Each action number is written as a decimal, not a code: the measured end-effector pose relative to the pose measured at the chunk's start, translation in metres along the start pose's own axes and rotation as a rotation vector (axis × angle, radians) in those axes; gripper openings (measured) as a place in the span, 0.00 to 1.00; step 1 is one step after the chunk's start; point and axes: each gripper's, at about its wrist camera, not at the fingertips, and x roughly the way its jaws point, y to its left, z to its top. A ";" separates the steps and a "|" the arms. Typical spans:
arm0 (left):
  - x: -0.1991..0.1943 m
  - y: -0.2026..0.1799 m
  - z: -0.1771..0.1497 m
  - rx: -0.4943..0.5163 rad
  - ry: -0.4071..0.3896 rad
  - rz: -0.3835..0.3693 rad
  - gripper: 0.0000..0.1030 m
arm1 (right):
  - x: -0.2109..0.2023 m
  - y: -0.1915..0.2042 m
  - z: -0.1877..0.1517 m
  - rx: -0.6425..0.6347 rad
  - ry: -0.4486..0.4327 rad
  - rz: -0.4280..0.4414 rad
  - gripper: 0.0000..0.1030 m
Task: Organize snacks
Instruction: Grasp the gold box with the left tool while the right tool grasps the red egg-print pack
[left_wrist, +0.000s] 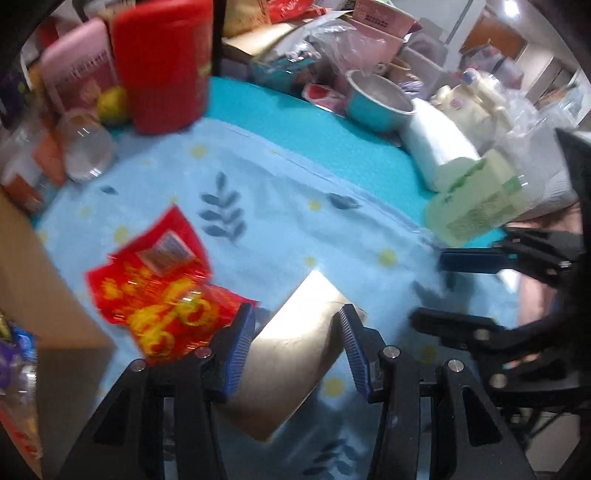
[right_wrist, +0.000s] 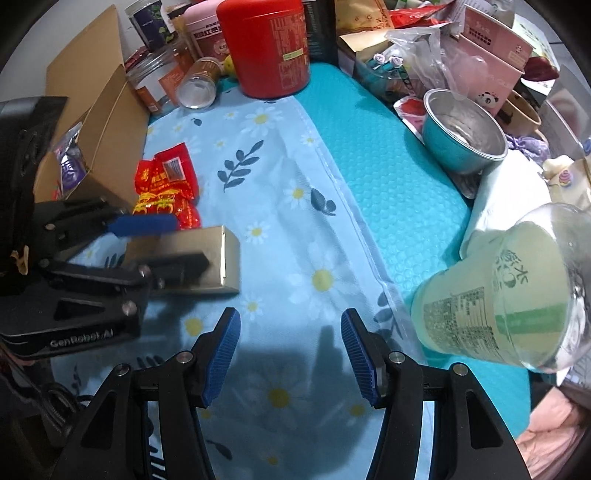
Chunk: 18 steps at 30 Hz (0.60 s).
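My left tongs (left_wrist: 295, 347) sit around the gold box (left_wrist: 291, 354) on the flowery cloth (left_wrist: 295, 221); I cannot tell if they squeeze it. A red snack bag (left_wrist: 159, 291) lies just beside it. My right tongs (right_wrist: 290, 354) are open and empty.

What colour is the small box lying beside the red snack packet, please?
Shiny gold; the box shows best in the right wrist view.
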 end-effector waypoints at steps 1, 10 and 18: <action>0.002 0.002 -0.001 -0.011 0.022 -0.035 0.46 | 0.000 0.000 0.001 0.000 -0.002 0.001 0.55; 0.003 -0.005 -0.017 -0.017 0.080 -0.088 0.46 | -0.002 0.003 0.000 -0.015 0.003 0.000 0.55; 0.006 -0.027 -0.025 0.009 0.057 -0.006 0.57 | -0.001 -0.002 -0.008 -0.019 0.023 -0.042 0.55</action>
